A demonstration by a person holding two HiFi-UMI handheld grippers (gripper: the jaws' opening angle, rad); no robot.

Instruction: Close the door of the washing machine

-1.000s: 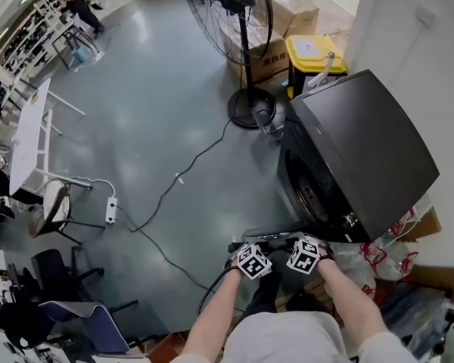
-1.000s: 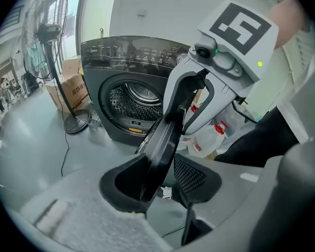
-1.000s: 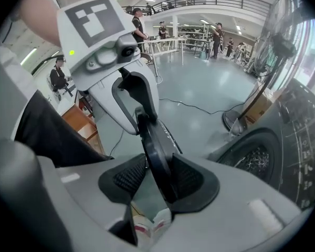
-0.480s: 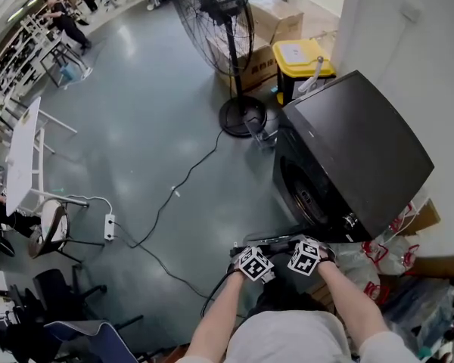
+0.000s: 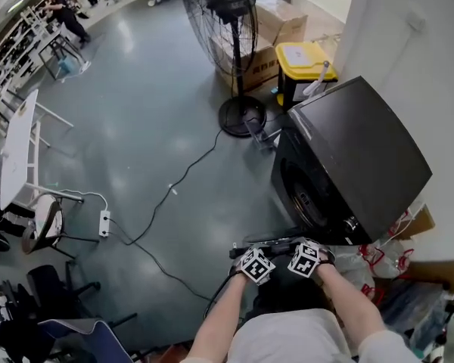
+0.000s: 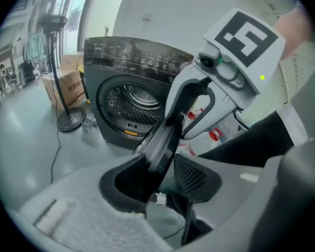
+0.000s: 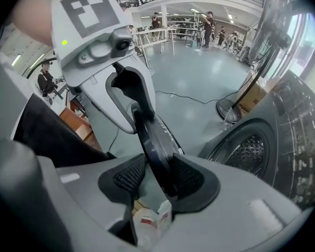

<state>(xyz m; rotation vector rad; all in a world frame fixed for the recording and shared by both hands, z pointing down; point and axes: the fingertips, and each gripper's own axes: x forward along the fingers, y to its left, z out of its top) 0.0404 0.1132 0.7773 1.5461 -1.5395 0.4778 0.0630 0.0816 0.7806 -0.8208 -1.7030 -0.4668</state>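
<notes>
Though the head view is steep and small, the door [image 5: 266, 243] stands swung wide off the front of the washing machine [image 5: 356, 157], its free rim at the left gripper [image 5: 247, 252] and right gripper [image 5: 298, 245]. Left gripper view: jaws apart, straddling the rim, which seems to lean on one pad only. Right gripper view: likewise apart, rim against one pad. Rigid, hinged, smooth, probably weighty: I judge the rim farthest from the hinge the best place to push.
</notes>
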